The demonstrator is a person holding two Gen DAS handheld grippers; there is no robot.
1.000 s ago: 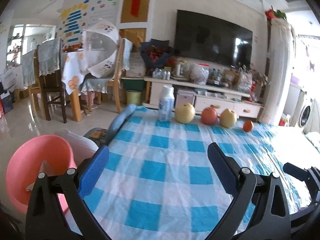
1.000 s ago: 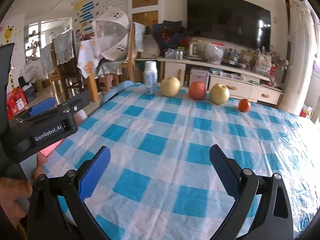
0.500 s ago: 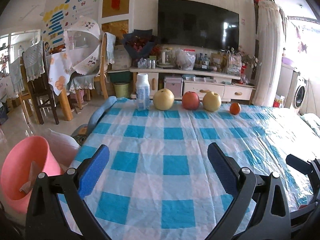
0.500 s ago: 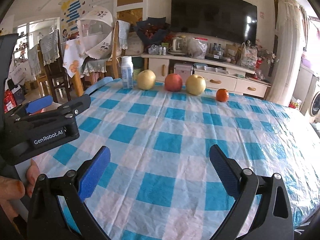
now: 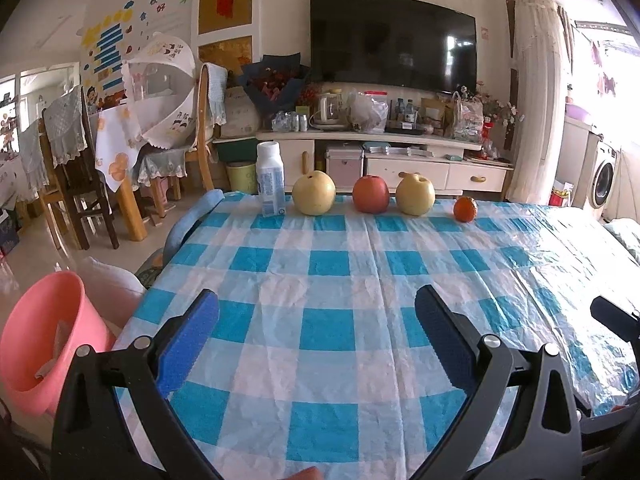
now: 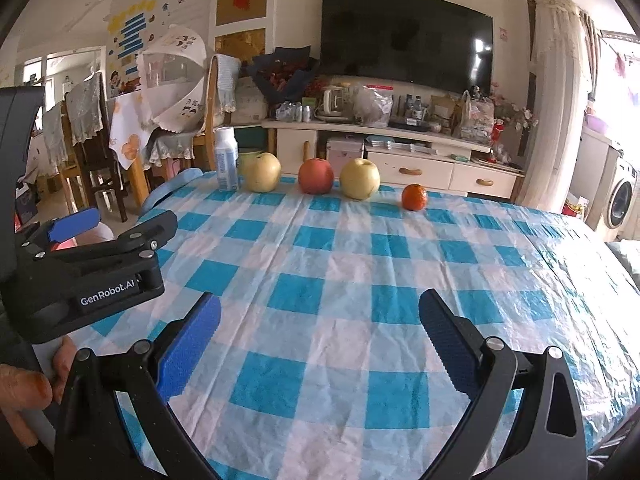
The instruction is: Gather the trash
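Well beyond the open left claw stands the bottle.

Read "GenRobot.AI" in white letters on the black body of the left gripper, seen side-on from the right wrist view. Spotted blue print on the white bottle at the far edge of the table, too small to make out. Caught dark characters on the mesh food cover over by the chairs, also unreadable. Noticed coloured characters among the wall stickers, blurred beyond reading. Found nothing else legible.
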